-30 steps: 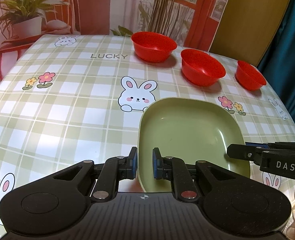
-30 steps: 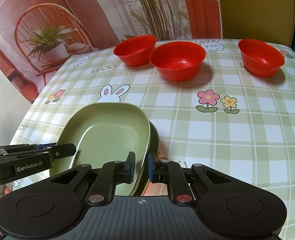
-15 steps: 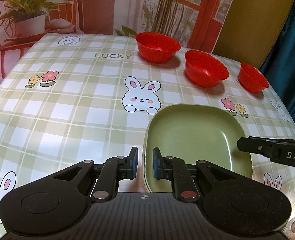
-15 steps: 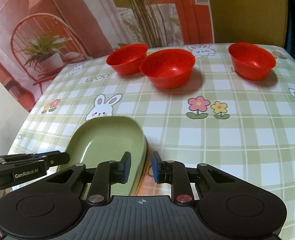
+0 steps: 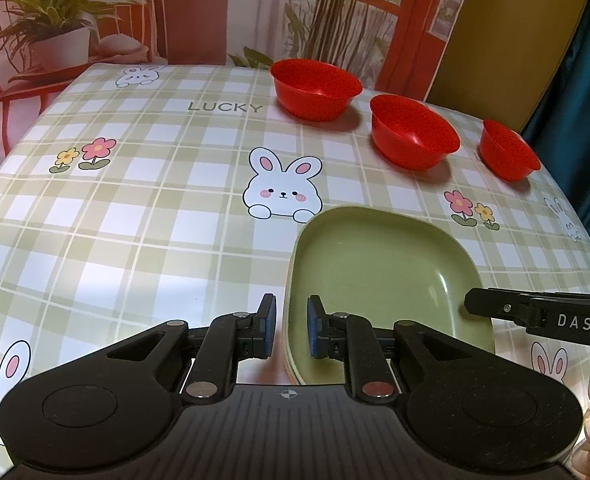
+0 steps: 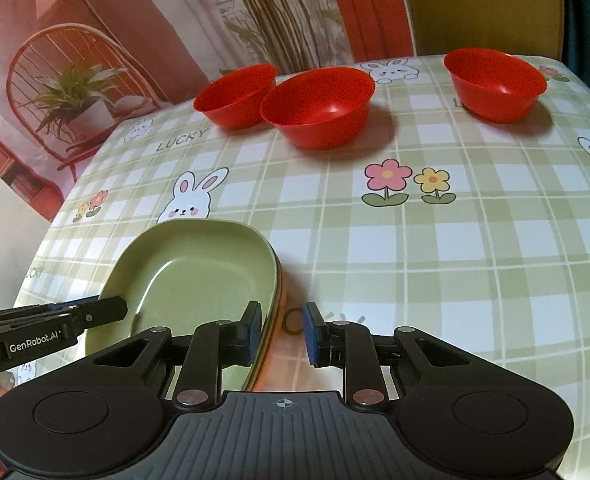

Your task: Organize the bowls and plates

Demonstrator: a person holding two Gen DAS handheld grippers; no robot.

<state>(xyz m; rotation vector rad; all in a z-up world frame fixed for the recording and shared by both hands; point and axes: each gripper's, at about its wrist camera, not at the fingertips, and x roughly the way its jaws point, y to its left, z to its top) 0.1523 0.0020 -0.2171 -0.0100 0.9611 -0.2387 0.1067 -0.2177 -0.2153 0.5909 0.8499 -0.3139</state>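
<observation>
A stack of green square plates (image 5: 379,276) lies on the table near the front edge; it also shows in the right wrist view (image 6: 191,284). My left gripper (image 5: 291,330) is open, its fingers straddling the stack's left rim without gripping. My right gripper (image 6: 281,334) is open, its fingers on either side of the stack's right rim. Three red bowls stand in a row at the back: left bowl (image 5: 315,88), middle bowl (image 5: 413,132), right bowl (image 5: 507,156). In the right wrist view they are the left bowl (image 6: 235,94), middle bowl (image 6: 319,106) and right bowl (image 6: 495,84).
The table carries a green checked cloth (image 5: 135,208) with rabbits and flowers. A printed backdrop (image 5: 135,12) hangs behind the far edge. A dark teal curtain (image 5: 583,80) hangs at the right.
The plates have come down flat onto the table. Both grippers have opened wider and let go of the stack's rims; the right gripper drew slightly back.
</observation>
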